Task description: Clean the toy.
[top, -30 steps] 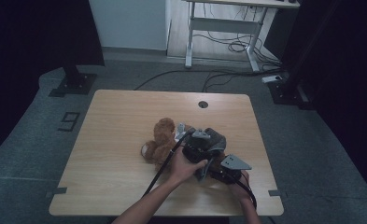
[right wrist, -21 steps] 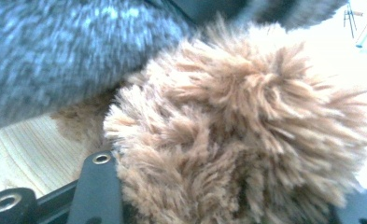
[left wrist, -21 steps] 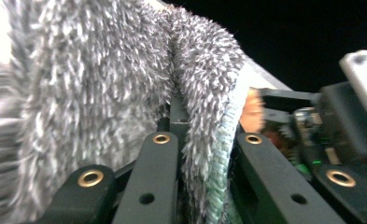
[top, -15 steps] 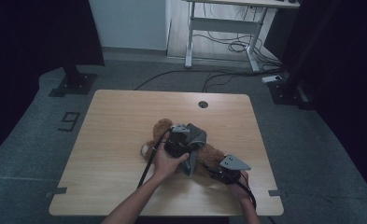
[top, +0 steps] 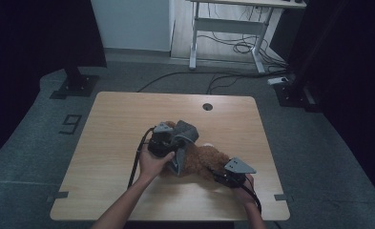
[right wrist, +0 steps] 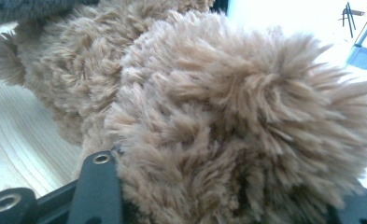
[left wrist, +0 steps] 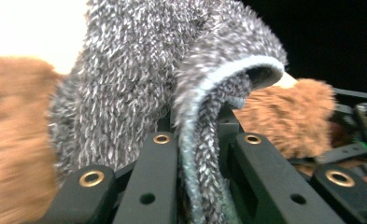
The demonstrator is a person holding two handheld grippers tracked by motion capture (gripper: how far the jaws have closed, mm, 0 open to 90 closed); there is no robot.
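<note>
Left tongs (top: 175, 143) pinching grey fleece garment (top: 185, 133) — right tongs (top: 218, 174) gripping brown teddy bear (top: 206, 160)

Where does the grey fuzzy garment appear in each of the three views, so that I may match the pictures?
High view: grey garment at the table's middle, on the brown plush toy, at the left gripper.
Left gripper view: it fills the centre, its pale hem pinched between the black fingers.
Right gripper view: a dark grey strip at the top left corner.
Shared landmark: the brown plush toy.
</note>
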